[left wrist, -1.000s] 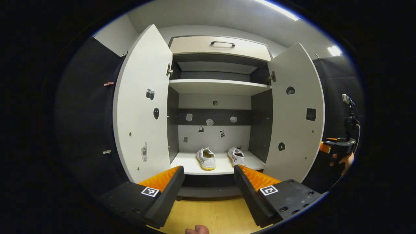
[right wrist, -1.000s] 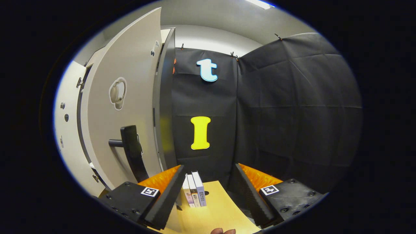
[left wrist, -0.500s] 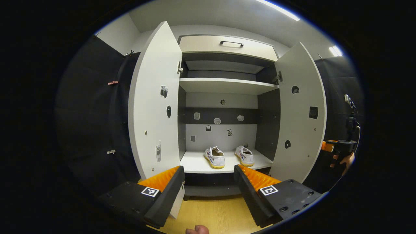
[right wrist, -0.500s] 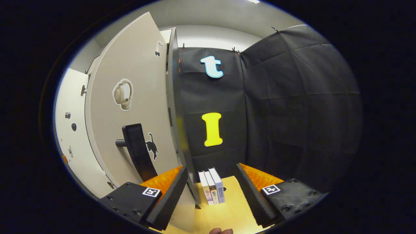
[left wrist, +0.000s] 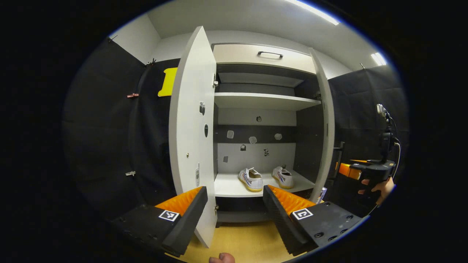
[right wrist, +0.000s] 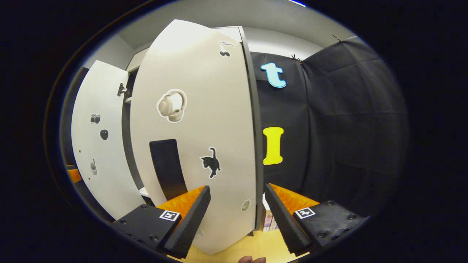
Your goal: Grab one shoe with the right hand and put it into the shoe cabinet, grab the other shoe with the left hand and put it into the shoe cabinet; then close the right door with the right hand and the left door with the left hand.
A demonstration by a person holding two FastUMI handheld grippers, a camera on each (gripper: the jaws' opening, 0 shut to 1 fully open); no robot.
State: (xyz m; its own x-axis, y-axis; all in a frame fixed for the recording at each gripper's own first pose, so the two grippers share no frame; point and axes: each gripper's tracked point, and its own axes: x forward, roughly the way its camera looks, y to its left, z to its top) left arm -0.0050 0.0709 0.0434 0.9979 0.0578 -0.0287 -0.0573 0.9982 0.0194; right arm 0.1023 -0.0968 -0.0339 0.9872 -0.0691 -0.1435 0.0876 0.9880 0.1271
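Observation:
Two white shoes stand side by side on the bottom shelf of the shoe cabinet. The left door hangs open, its lower corner showing between the fingers of my open left gripper. The right door appears nearly edge-on in the left gripper view. The right gripper view faces that door's outer face, which carries a black handle. My right gripper is open close to the door's free edge; I cannot tell whether it touches.
A hand holds the right gripper outside the right door. Several books stand on the yellow wood floor by the booth wall. Above the shelves is a drawer with a handle.
The right door has swung a good way toward shut, its outer face now turned to the right gripper. The left gripper has shifted left, so the left door looks narrower and nearer.

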